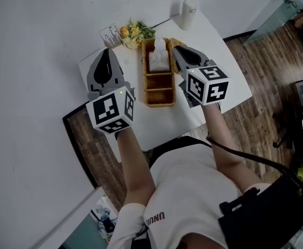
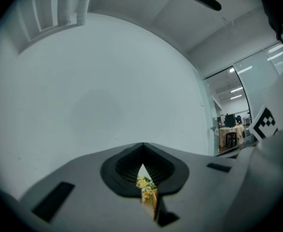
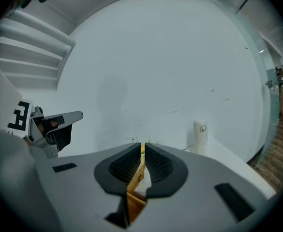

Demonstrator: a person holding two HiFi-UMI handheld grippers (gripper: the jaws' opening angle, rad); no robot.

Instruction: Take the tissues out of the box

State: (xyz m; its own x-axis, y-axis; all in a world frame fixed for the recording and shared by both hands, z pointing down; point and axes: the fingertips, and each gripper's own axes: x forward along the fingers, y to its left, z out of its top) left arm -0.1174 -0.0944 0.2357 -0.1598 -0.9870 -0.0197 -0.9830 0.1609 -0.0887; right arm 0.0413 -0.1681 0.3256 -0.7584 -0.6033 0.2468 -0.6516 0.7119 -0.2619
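Note:
A long wicker tissue box (image 1: 159,84) lies in the middle of the white table (image 1: 229,77), with a white tissue (image 1: 159,56) standing up out of its far half. My left gripper (image 1: 107,52) hovers left of the box, jaws shut and nothing in them. My right gripper (image 1: 176,49) hovers just right of the tissue, also shut and holding nothing. In the right gripper view the closed jaws (image 3: 143,145) leave a thin slit, and the wicker box (image 3: 133,199) shows below them. Yellow flowers (image 2: 146,183) peek under the left gripper's (image 2: 142,148) closed tips.
A bunch of yellow flowers (image 1: 135,32) and a small printed card (image 1: 110,35) sit at the table's far edge. A white device (image 1: 186,13) with a cable stands at the far right corner. A white wall lies beyond the table, and wood floor runs along its right side.

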